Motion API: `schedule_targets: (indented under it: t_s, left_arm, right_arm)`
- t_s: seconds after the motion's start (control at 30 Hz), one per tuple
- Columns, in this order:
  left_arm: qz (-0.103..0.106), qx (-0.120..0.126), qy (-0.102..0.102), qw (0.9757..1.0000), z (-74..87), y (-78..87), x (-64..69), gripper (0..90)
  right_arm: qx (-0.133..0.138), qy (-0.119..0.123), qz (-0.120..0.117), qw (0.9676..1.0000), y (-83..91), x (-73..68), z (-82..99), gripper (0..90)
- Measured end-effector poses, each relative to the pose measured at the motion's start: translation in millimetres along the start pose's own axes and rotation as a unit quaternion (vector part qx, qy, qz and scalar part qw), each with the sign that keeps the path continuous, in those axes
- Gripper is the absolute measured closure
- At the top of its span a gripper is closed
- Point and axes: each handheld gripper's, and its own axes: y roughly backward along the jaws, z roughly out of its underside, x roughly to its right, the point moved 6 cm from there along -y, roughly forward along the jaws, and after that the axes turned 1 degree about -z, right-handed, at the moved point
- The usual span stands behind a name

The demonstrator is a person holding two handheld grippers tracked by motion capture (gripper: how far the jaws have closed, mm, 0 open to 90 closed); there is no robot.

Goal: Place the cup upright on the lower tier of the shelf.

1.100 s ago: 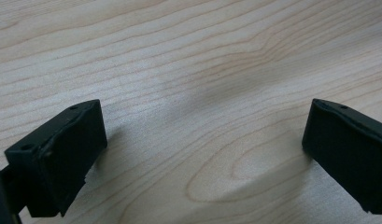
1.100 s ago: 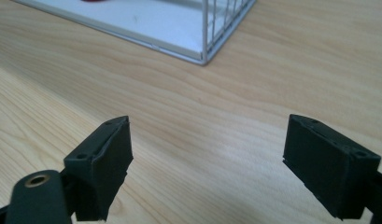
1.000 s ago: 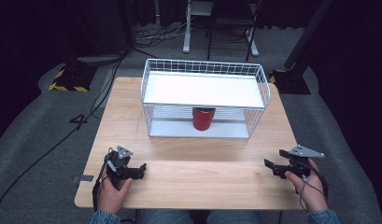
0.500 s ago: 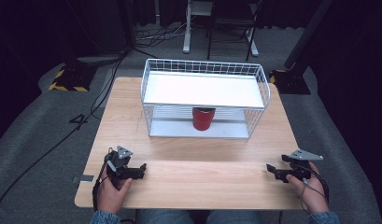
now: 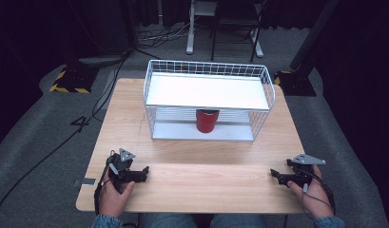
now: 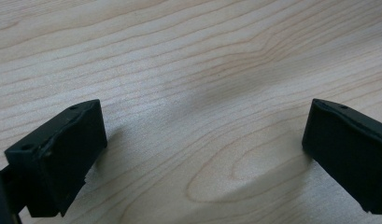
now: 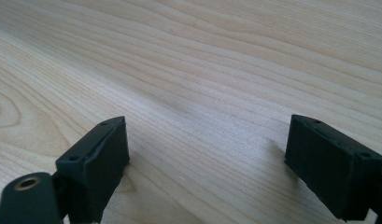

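Note:
A red cup [image 5: 207, 120] stands on the lower shelf of a white wire rack [image 5: 209, 100] at the back middle of the wooden table [image 5: 197, 156]. My left gripper [image 5: 143, 172] rests near the front left, held in a hand, jaws pointing right. Its own view has the left gripper [image 6: 202, 149] open wide over bare wood, nothing between the jaws. My right gripper [image 5: 274, 175] lies near the front right edge in the other hand, jaws pointing left. In its own view the right gripper [image 7: 205, 158] is open too, with only wood grain between the jaws.
The rack has a white top shelf [image 5: 209, 91] above the cup. Bare wood stretches between the two grippers and the rack. Dark floor, cables and a chair base [image 5: 223, 28] surround the table.
The right gripper has slid a little toward the front right of the table. The left gripper and the cup have stayed put.

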Motion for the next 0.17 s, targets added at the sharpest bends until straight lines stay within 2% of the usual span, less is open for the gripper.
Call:
schedule_targets:
  t_s: [0.17]
  left_arm:
    - [0.000, 0.000, 0.000, 1.0000, 0.0, 0.0, -0.1, 0.1]
  right_arm:
    - [0.002, -0.004, 0.005, 1.0000, 0.2, -0.4, 0.3, 13.4]
